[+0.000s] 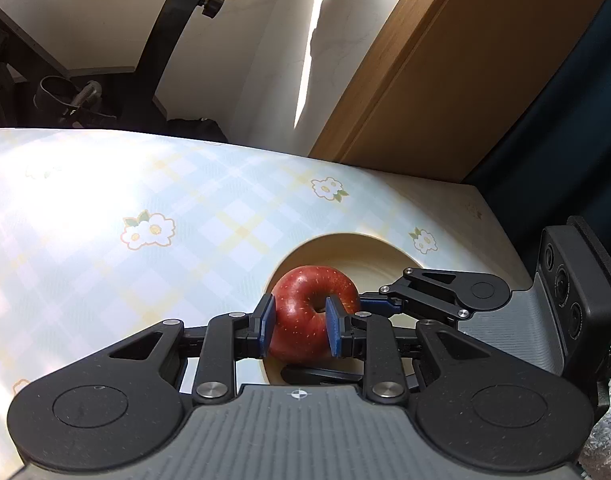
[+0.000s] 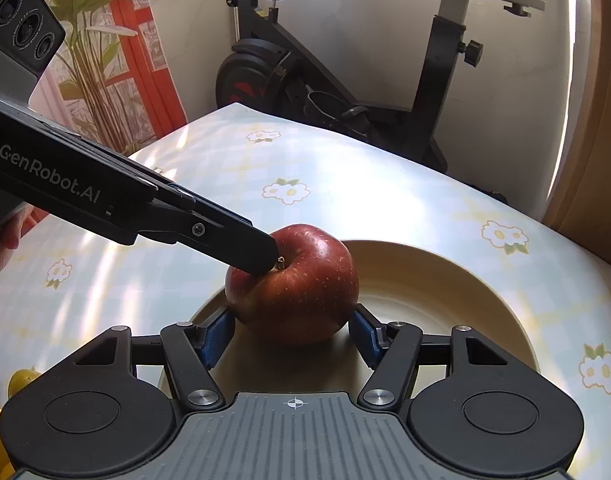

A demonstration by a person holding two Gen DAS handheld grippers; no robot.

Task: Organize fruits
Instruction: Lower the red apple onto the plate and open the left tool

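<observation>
Left gripper (image 1: 299, 330) fingers nearly closed, pinching apple (image 2: 293, 284) near stem hollow (narrow bite, likely steadying it). Right gripper (image 2: 291, 330) fingers half open, pads hugging apple's sides, contact unclear. Apple sits on near edge of cream plate (image 2: 445, 280), plate on floral-check bench (image 2: 345, 168). Yellow fruit (image 2: 19, 380) at bench edge, probably awaiting its turn

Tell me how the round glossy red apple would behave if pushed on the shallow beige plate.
Probably rolls: the red apple is round, and the beige plate has only a low rim. Its glossy skin may slip. It looks firm.
</observation>
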